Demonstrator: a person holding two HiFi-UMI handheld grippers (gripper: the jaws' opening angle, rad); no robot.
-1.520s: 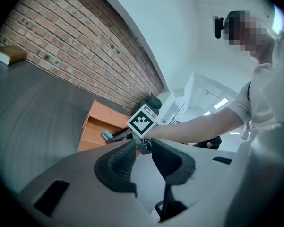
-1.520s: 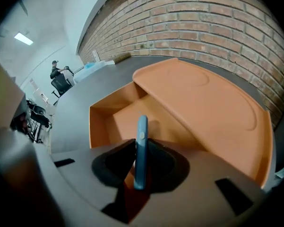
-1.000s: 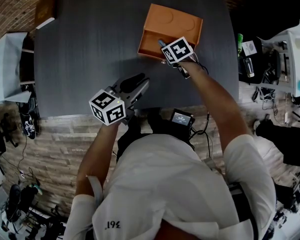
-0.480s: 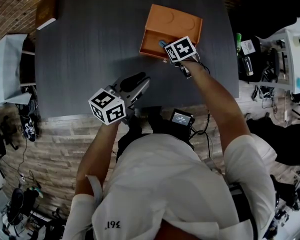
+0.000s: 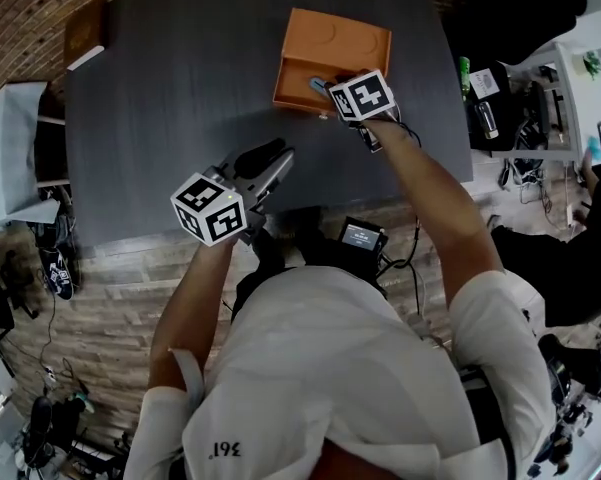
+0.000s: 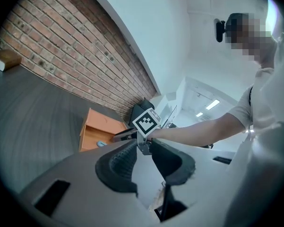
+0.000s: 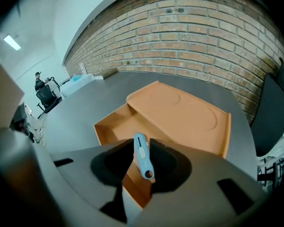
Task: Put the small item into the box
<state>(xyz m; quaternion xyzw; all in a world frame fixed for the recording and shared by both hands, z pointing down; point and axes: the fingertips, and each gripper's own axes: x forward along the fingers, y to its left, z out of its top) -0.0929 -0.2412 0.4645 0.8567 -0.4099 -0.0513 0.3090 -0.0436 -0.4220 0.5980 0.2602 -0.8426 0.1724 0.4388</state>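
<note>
The small item (image 7: 142,156), a thin light blue tool with a ring at one end, is at the orange box (image 7: 189,112), which sits on the far right part of the dark table (image 5: 180,88). The right gripper view shows the tool best. It is in the gap between the two black pads of the right gripper (image 7: 140,144), close to the right pad, and the pads do not squeeze it. These jaws have just been opening and now stand wide apart. From that view alone I cannot tell if the tool lies on the box floor. The head view and the left gripper view help here. In both, the small item (image 6: 100,144) shows as a little blue shape low in the open half of the box, just beside the tips of the right gripper. The head view also shows the flat lid half on the far side of the box. The left gripper (image 6: 142,144) is near the person, well apart from the box, over the near edge of the table. Its own view shows its jaws a little apart with nothing between them, and the head view is too small to show that.
</note>
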